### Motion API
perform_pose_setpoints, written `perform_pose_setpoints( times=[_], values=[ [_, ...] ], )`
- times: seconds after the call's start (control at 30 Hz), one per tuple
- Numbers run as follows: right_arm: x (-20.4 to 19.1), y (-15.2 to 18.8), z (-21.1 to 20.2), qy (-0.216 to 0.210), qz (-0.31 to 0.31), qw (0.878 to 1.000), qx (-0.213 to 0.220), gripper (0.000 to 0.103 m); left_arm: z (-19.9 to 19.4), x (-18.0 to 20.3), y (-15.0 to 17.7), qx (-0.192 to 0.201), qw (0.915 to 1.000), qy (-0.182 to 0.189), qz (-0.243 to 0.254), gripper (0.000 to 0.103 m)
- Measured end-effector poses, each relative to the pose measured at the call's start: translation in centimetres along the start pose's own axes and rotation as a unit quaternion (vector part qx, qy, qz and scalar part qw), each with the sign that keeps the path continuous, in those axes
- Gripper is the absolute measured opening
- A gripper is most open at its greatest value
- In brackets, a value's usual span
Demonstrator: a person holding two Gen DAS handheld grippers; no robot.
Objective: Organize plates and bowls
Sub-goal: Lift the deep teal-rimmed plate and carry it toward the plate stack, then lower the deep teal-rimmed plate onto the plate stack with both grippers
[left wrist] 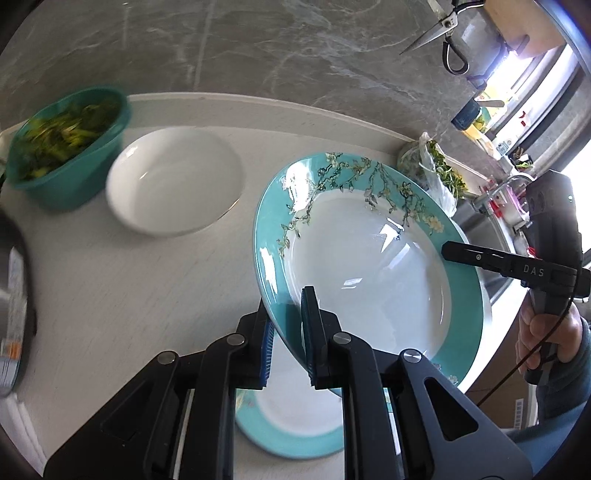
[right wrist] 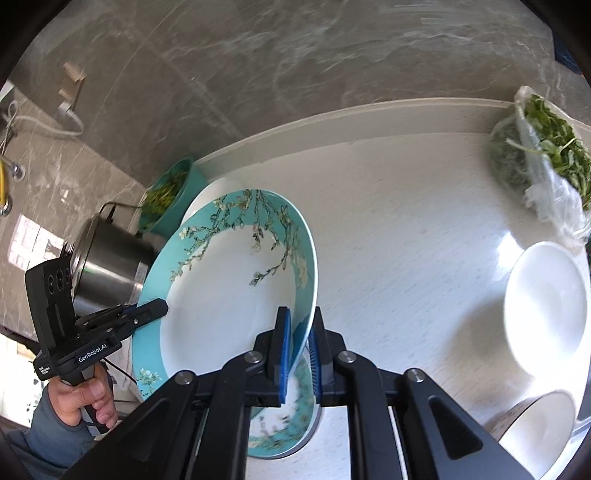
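- Both grippers are on the same teal-rimmed plate [left wrist: 369, 258], the one with a blossom-branch print, and it's tilted up off the tabletop [left wrist: 110, 288].
- Left gripper [left wrist: 288, 343]: fingers pinched narrow on the near rim, blue pads on either side of the edge.
- Right gripper [right wrist: 299, 354]: same deal, fingers narrow and clamped on the opposite rim of that plate.
- From the left wrist view you can see the other gripper's black body reads "DAS" in white. From the right wrist view the opposite one reads "GenRobot.AI", plus a tiny label below it I can't make out.
- A second teal-rimmed plate [left wrist: 295, 432] lies flat on the tabletop right under the lifted one, partly hidden by the fingers.
- White bowl [left wrist: 175, 181] sits further back on the tabletop, just beside a teal bowl [left wrist: 70, 140] full of chopped greens.
- The right wrist view shows another white bowl [right wrist: 546, 306] at the right edge, with one more white dish [right wrist: 539, 424] below it.
- A plastic bag of leafy greens [right wrist: 543, 158] is at the back right of the tabletop.
- A steel pot [right wrist: 107, 258] stands at the left, scissors [left wrist: 436, 33] hang on the marble wall, and a sink [left wrist: 495, 236] is off to the right.
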State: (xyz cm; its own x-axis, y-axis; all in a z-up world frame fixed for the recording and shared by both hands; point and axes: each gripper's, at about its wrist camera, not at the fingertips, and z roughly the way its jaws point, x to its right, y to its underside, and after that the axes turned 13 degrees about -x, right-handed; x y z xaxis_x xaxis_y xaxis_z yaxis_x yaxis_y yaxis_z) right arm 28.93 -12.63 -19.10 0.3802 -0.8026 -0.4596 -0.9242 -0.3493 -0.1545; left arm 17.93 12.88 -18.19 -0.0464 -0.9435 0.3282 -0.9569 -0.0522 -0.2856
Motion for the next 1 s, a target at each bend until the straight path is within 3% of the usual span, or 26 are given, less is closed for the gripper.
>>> perform_pose_setpoints(
  times=[0.17,0.47,0.77,1.0],
  values=[
    [-2.1,1.9,1.8,0.004,-0.003,1.0,-0.013,0.012,-0.3,-2.1,3.3,-0.01,0.9999,-0.003,-0.002,0.012],
    [-2.4,4.8,5.3,0.028,0.013,0.999,-0.041,0.012,2.0,-4.9,7.8,-0.038,0.9992,-0.005,0.004,0.013],
    [-2.1,6.8,7.8,0.049,0.016,0.997,-0.052,0.013,3.9,-6.4,10.2,-0.048,0.9982,-0.024,0.026,0.013],
    [-1.8,7.5,8.6,0.064,0.01,0.997,-0.052,0.014,4.8,-6.1,10.1,-0.053,0.9971,-0.035,0.043,0.014]
  ],
)
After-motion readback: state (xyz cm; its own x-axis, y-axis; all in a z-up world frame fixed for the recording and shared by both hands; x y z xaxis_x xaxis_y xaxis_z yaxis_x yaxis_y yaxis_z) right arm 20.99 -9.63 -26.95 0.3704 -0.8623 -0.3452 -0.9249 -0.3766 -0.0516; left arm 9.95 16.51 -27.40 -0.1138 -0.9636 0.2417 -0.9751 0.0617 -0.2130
